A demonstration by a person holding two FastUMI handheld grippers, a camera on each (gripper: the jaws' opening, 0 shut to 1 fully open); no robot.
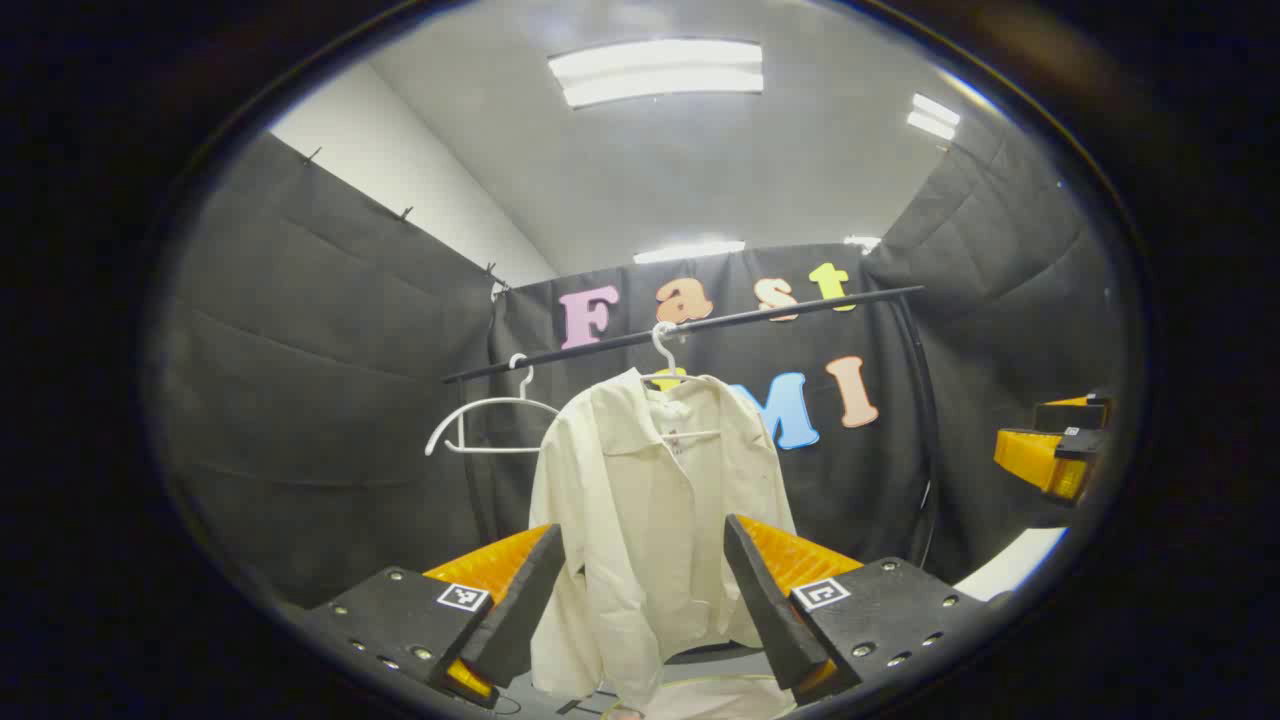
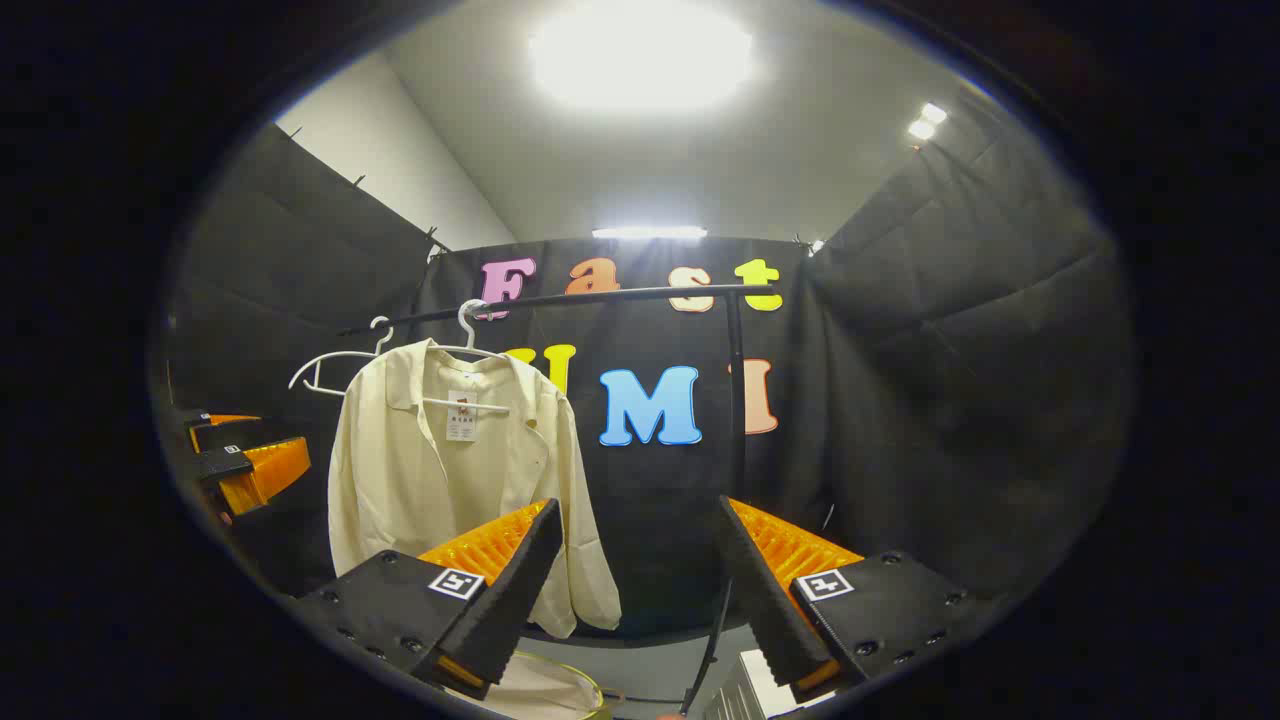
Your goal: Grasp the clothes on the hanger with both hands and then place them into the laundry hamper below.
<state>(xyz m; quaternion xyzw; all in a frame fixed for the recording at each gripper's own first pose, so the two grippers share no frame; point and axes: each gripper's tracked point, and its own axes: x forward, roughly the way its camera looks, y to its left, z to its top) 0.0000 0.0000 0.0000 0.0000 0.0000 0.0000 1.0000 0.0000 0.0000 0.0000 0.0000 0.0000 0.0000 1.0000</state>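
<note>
One cream shirt (image 1: pixel 650 490), collared, on white hanger (image 1: pixel 668 372)

Hanging from a rail (image 1: pixel 690 328) across the booth's back wall: a shirt (image 1: pixel 655 480) on a hanger (image 1: pixel 665 365), with a bare hanger (image 1: pixel 490 415) just beside it to the left on the same rail. In the left gripper view, framed between the parted fingers of the left gripper (image 1: pixel 645 590), well behind them, with the right gripper (image 1: pixel 1060 450) off at the right edge. In the right gripper view, left of the right gripper (image 2: pixel 635 585) and behind its left finger, with the left gripper (image 2: pixel 240 455) at the far left, a hamper (image 2: pixel 545 685) low beneath the shirt, and the rail's upright post (image 2: pixel 737 390) right of the shirt.
</note>
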